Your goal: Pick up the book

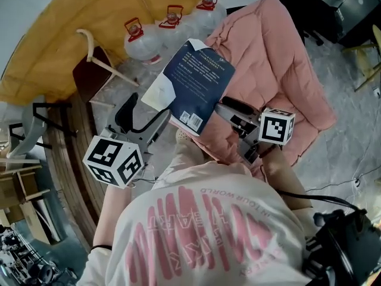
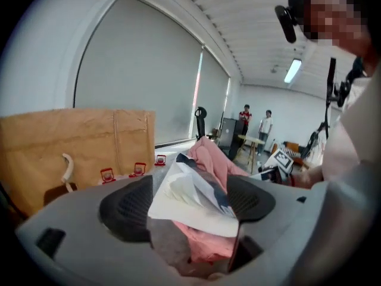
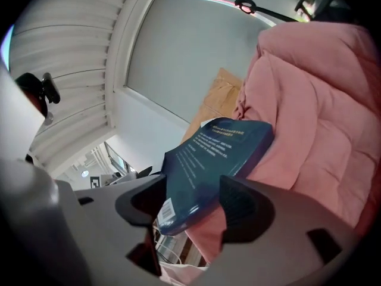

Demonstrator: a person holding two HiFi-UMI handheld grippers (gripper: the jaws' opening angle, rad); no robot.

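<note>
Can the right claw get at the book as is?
Likely yes: the book has its near corner between the open jaws of the right claw, lying on the pink quilt; nothing blocks it.

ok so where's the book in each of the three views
head view: book upper centre, dark blue cover up.
left gripper view: book low centre, edge-on, white pages showing.
right gripper view: book centre, blue cover, barcode corner lowest.
shared landmark: pink quilt, right of the book in the head and right gripper views, behind it in the left.

Glossy book (image 1: 199, 82) cvr, matt quilted cloth blanket (image 1: 280, 64)
</note>
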